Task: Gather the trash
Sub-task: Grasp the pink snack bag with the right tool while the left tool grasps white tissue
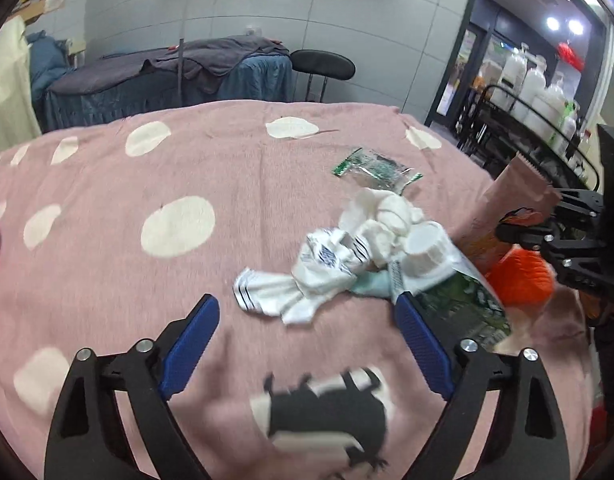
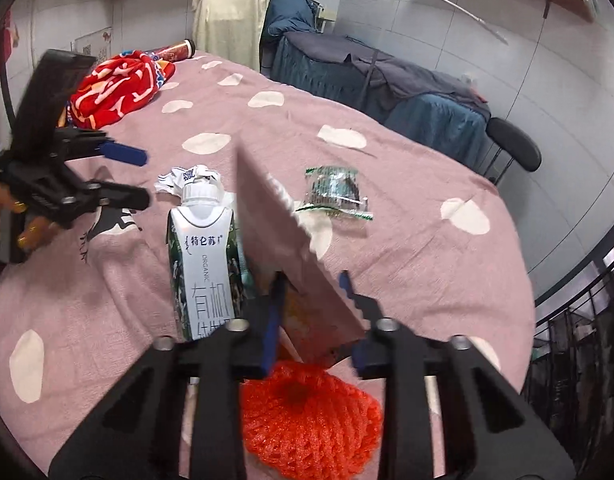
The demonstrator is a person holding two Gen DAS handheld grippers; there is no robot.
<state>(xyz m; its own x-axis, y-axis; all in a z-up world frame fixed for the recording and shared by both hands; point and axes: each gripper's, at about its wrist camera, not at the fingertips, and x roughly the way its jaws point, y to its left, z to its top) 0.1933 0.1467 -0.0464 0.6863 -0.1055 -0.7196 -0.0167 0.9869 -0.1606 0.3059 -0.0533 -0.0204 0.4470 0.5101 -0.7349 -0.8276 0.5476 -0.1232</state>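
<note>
The bed is covered by a pink blanket (image 2: 407, 240) of soft, matt, slightly fuzzy cloth with cream spots. A white sock (image 1: 275, 296) of ribbed knit fabric is seen on it. The milk carton (image 2: 203, 268) is made of smooth, faintly glossy coated card, topped by a white plastic cap (image 2: 200, 191). The small green wrapper (image 2: 335, 192) is of crinkled, shiny clear film. The pink packet (image 2: 283, 248) looks matt and smooth, with a serrated edge. The orange net (image 2: 307, 416) is of spongy foam mesh, rough in texture. The red cloth (image 2: 119, 88) appears plush. The gripper frames are of matt black plastic with bright metal pins, and the pads (image 1: 189, 344) are of textured blue rubber.
</note>
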